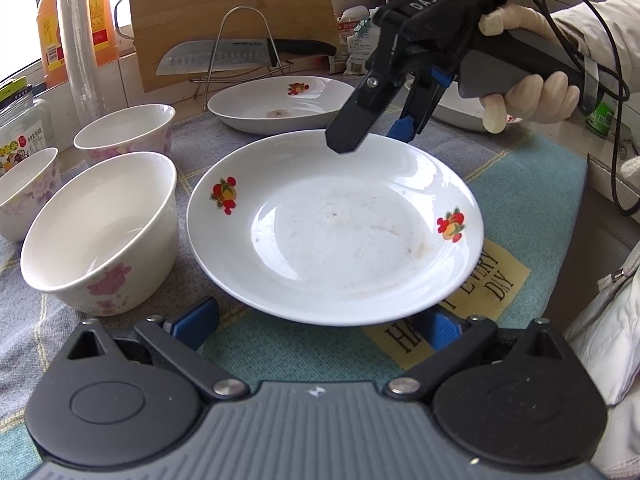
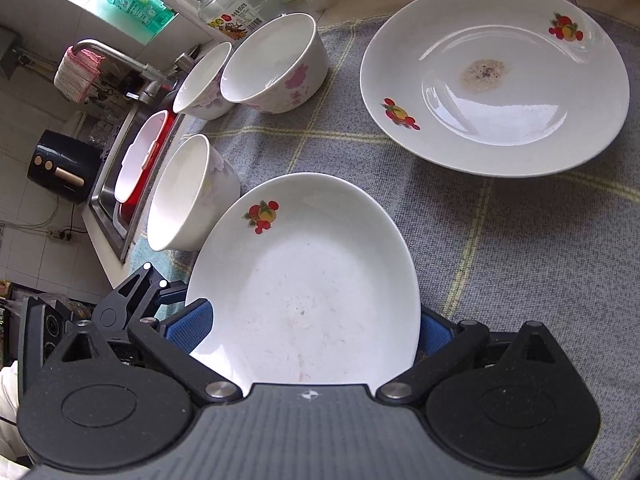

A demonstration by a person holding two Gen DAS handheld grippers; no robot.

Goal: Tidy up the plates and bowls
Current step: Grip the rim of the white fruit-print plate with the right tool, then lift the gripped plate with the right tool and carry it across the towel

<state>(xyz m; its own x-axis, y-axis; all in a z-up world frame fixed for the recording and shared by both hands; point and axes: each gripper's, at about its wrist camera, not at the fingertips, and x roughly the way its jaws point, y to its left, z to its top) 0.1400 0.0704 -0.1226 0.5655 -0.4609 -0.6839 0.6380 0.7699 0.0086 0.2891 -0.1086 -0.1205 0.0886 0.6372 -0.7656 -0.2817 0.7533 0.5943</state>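
Left wrist view. Near plate (image 1: pixel 336 224): on the cloth-covered counter (image 1: pixel 532 184), directly ahead of the left tongs (image 1: pixel 316 326), which stand wide, near rim between the blue pads, not clamped. Right tongs (image 1: pixel 380 128): at the plate's far rim, one finger above, one below; contact unclear. Bowl (image 1: pixel 100 232) just left.

Right wrist view. Same plate (image 2: pixel 308 280) fills the span between the right tongs (image 2: pixel 316 328); grip cannot be told. Second plate (image 2: pixel 496 76) lies ahead-right, well apart; likely stacking target.

Right gripper (image 1: pixel 376 136) — black linkage arms, blue finger pads (image 1: pixel 402 128), silver screws, white "DAS" lettering, grey handle, black cables; gloved hand (image 1: pixel 528 92), pale sleeve (image 1: pixel 600 40).
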